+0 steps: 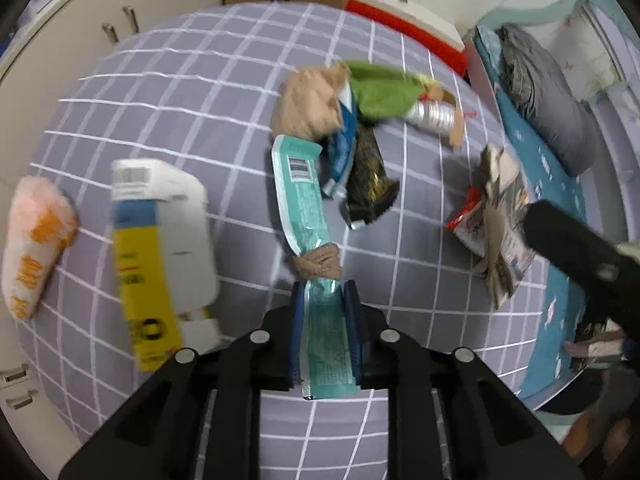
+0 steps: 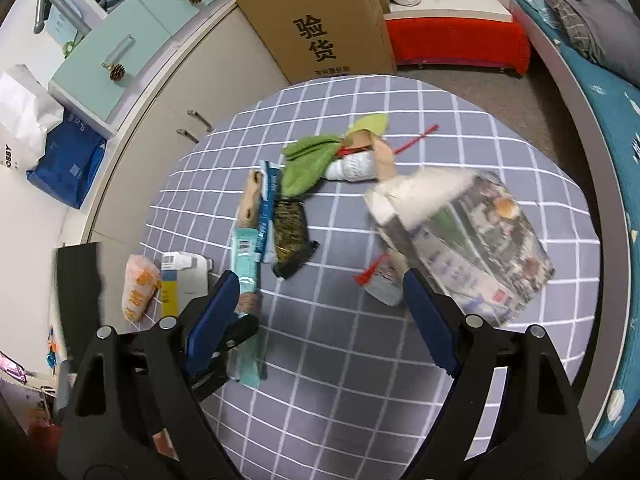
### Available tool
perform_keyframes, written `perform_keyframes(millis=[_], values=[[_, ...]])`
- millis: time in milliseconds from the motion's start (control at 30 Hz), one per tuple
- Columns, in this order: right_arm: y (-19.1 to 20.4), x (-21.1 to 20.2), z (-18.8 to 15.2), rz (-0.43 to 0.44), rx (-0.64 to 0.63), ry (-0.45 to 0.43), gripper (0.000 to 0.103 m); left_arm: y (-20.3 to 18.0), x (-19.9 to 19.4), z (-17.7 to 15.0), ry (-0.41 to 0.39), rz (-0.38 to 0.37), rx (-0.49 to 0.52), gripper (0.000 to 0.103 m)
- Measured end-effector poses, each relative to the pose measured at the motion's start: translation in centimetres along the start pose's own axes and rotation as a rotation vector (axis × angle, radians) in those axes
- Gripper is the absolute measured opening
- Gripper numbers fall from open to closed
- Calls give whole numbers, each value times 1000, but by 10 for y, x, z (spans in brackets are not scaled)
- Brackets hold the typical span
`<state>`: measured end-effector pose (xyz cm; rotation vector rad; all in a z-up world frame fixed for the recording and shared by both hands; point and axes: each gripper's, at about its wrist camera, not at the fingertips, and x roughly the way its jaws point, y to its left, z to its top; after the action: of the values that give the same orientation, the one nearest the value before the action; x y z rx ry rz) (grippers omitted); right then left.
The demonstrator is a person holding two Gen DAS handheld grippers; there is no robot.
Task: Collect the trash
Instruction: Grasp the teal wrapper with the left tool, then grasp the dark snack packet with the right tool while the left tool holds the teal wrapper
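Left gripper (image 1: 325, 292) clamps the long teal plastic wrapper (image 1: 306, 196), barcode label showing, lying on the grey grid-pattern tablecloth (image 2: 340, 340). Right gripper (image 2: 320, 280) gapes wide, empty, above the cloth. Brown cardboard box (image 2: 320, 20) reads "验货"; the white-yellow carton's (image 1: 156, 248) print is blurred.
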<state>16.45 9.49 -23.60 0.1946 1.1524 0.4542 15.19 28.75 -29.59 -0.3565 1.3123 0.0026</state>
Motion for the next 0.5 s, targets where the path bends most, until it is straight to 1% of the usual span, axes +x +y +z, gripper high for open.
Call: perform_keyframes(millis=[100, 133, 167, 233, 267, 300, 400, 500], values=[[12, 12, 7, 3, -26, 15, 82, 9, -27, 3, -57, -1, -16, 19], [16, 16, 9, 2, -34, 20, 80, 11, -31, 4, -67, -1, -19, 19], [20, 22, 11, -2, -47, 29, 76, 14, -39, 7, -83, 2, -22, 19], [26, 35, 13, -7, -67, 50, 60, 21, -50, 14, -107, 6, -30, 19], [29, 44, 15, -14, -76, 66, 58, 26, -53, 16, -115, 11, -36, 19], [30, 50, 15, -17, -80, 73, 57, 29, -56, 18, -122, 14, -43, 19], [32, 66, 18, -36, -102, 85, 56, 40, -57, 25, -127, 27, -58, 19], [32, 84, 20, -45, -118, 110, 51, 48, -54, 26, -125, 35, -68, 19]])
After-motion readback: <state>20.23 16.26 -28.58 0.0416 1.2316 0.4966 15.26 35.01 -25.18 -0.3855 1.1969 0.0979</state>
